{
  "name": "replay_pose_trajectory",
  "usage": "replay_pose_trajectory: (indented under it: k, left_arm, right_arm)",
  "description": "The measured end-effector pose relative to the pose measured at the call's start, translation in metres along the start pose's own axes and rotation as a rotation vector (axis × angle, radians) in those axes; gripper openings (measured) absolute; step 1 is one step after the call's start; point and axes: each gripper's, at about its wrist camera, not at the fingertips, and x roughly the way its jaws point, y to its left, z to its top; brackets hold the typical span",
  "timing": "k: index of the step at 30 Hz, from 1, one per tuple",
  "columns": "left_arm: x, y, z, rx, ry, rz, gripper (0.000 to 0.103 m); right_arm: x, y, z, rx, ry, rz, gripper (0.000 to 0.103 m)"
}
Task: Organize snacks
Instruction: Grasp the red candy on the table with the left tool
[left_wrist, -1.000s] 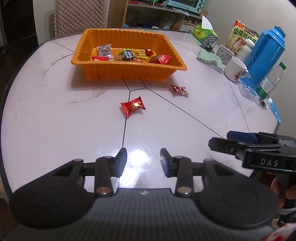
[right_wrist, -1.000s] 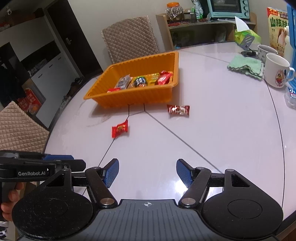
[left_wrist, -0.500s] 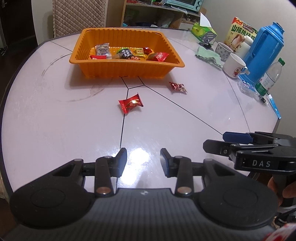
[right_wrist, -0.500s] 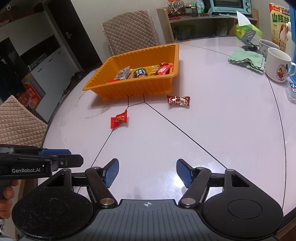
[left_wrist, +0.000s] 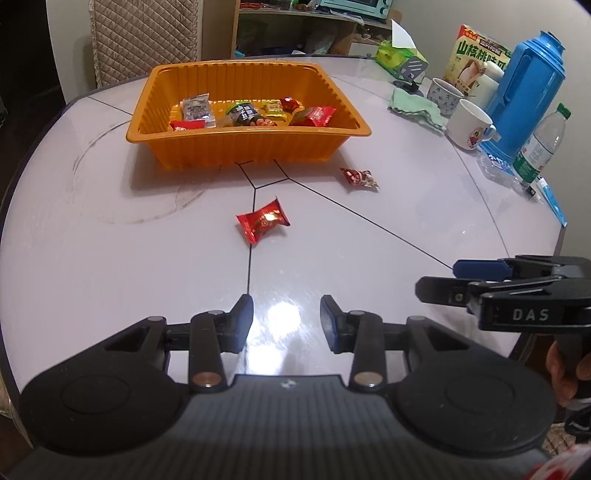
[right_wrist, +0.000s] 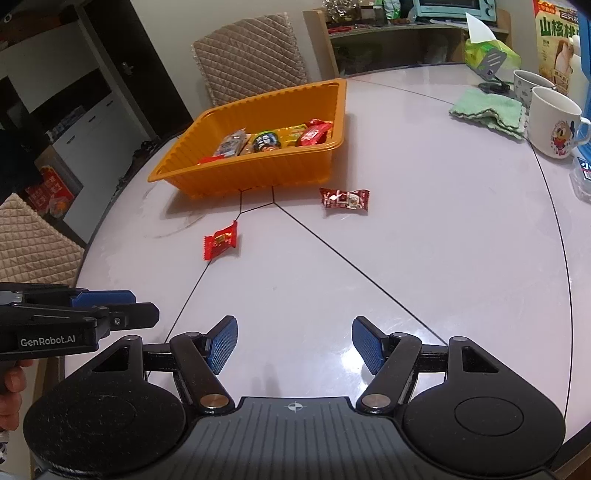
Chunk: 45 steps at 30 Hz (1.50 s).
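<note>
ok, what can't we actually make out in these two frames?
- Orange tray: in the right wrist view its near wall hides the lower parts of the snacks inside.
- Blue thermos: cut off by the right wrist frame edge.
- Dark red candy: wrapper print too small to read in the left wrist view.
- Right gripper: seen side-on in the left wrist view; only its own view shows the gap.

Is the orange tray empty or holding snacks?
Holding snacks: several wrapped packets lie along the near side of the tray; its far half is bare.

Blue thermos (right_wrist: 584, 70) cut by frame edge, tray (left_wrist: 334, 90) snack labels too small to read
</note>
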Motion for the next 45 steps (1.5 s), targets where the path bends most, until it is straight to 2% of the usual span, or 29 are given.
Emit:
replay_pose_trajectory:
  k: [6, 13, 21, 37, 38, 41, 45]
  left_arm:
    - [0.020, 0.012, 0.007, 0.032, 0.003, 0.019, 0.040]
    - [0.046, 0.019, 0.021, 0.143, -0.021, 0.065, 0.040]
    - [0.076, 0.018, 0.036, 0.254, -0.017, 0.063, 0.040]
    - [0.106, 0.015, 0.066, 0.309, -0.011, 0.025, 0.039]
    - [0.106, 0.016, 0.066, 0.304, -0.008, 0.021, 0.038]
    - [0.108, 0.017, 0.067, 0.283, 0.006, -0.003, 0.027]
    - [0.110, 0.017, 0.066, 0.280, 0.009, -0.009, 0.024]
  right_arm:
    - [0.006, -0.007, 0.007, 0.020, 0.001, -0.016, 0.069]
    - [0.014, -0.018, 0.016, 0.044, -0.001, -0.042, 0.069]
    - [0.021, -0.025, 0.025, 0.065, 0.002, -0.060, 0.069]
    - [0.036, -0.031, 0.030, 0.084, 0.029, -0.072, 0.069]
    - [0.036, -0.031, 0.030, 0.084, 0.029, -0.072, 0.069]
    - [0.037, -0.031, 0.031, 0.084, 0.029, -0.071, 0.069]
    - [0.039, -0.031, 0.033, 0.083, 0.028, -0.072, 0.069]
